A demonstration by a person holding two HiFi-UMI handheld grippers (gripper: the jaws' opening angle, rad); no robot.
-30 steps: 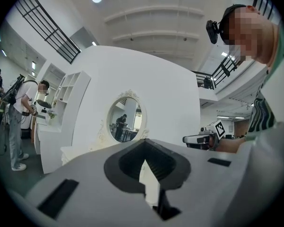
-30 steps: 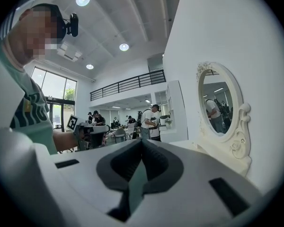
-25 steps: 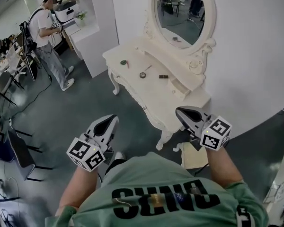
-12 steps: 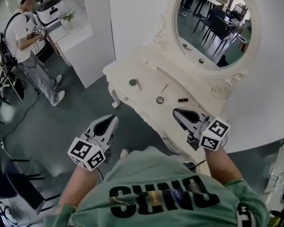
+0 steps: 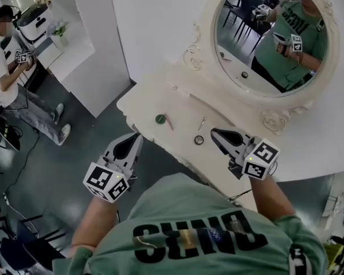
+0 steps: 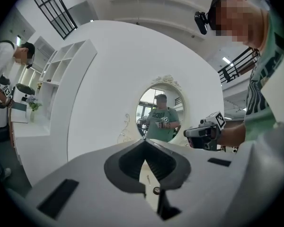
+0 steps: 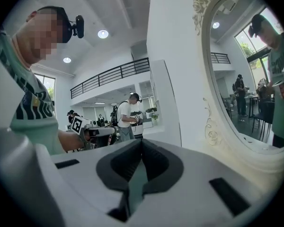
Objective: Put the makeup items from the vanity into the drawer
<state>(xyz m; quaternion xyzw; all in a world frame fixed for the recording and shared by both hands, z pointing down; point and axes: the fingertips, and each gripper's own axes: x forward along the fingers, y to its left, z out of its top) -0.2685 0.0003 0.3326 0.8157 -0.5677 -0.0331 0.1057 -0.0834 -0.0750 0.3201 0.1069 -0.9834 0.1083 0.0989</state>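
Vanity top bears small round makeup item near right hand-held gripper.

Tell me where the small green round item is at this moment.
In the head view, the green round item lies on the left part of the vanity top, beside a pink stick and just beyond the left gripper.
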